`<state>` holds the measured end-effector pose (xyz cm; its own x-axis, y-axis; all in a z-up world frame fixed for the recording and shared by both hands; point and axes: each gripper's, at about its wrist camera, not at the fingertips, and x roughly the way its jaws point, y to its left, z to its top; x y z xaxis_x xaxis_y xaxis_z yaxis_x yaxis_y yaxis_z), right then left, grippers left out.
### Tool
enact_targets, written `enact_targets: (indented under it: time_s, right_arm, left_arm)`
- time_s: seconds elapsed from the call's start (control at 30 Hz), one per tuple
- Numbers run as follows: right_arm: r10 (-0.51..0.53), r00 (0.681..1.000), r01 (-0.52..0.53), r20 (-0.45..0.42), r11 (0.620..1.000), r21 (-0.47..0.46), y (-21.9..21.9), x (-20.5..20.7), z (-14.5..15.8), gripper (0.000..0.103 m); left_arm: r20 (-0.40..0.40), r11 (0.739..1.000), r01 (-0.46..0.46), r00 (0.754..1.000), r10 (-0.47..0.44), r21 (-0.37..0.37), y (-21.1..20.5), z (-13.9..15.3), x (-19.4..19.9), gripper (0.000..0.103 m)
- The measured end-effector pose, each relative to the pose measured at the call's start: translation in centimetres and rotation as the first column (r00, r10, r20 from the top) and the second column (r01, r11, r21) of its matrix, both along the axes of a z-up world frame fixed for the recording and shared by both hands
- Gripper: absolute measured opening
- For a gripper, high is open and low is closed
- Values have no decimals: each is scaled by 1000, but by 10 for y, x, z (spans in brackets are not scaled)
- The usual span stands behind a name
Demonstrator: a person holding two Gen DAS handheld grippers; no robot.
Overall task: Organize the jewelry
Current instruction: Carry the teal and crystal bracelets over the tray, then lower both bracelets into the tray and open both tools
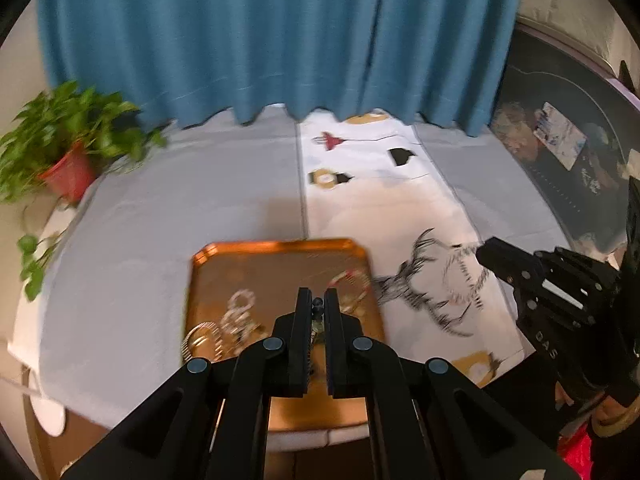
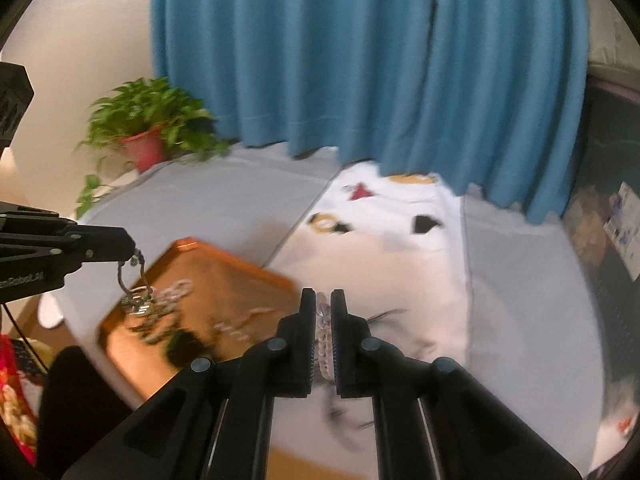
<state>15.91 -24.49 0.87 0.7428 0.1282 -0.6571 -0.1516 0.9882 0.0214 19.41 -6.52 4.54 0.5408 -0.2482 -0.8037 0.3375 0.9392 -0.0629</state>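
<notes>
Our left tongs (image 1: 318,304) pinch a dark-beaded chain (image 2: 134,276) over the copper tray (image 1: 224,264); our right tongs (image 2: 323,308), at its 3 o'clock, clamp a clear-bead bracelet (image 2: 323,336).

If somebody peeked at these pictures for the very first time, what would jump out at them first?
Probably the shiny orange tray on the grey and white tablecloth, with sparkly jewelry heaped in its near left part. Next, the left gripper lifting a dangling chain above the tray, while the right gripper pinches a string of clear beads. Behind hangs a big blue curtain, with a green plant in a red pot at the far left.
</notes>
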Motion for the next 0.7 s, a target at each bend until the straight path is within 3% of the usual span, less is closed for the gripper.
enact_targets:
  time_s: [0.23,0.5,0.53,0.57,0.6,0.63,0.7]
  right_arm:
    - [76,997,-75,-35,997,11,50,-6,-13,8]
    - [143,986,-141,-87,990,26,81,21,-37,8]
    - [159,983,-154,-94,987,50,84,26,-41,8]
    - [164,981,-158,-102,985,62,86,29,-44,9]
    - [164,979,-156,-119,985,74,89,34,-49,14]
    - [162,976,-152,-144,985,78,91,37,-53,20]
    - [132,974,-118,-183,989,86,90,39,-62,65]
  left_arm:
    - [-2,998,-68,998,68,13,32,-11,1,4]
    - [-22,995,-96,995,97,27,43,-37,25,8]
    - [-30,995,-98,995,99,30,44,-40,28,14]
    - [-42,994,-103,994,105,34,44,-43,30,48]
    - [-47,992,-118,992,121,50,45,-46,31,94]
    - [-19,986,-146,989,148,77,46,-47,30,103]
    - [74,977,-184,981,177,103,49,-46,22,102]
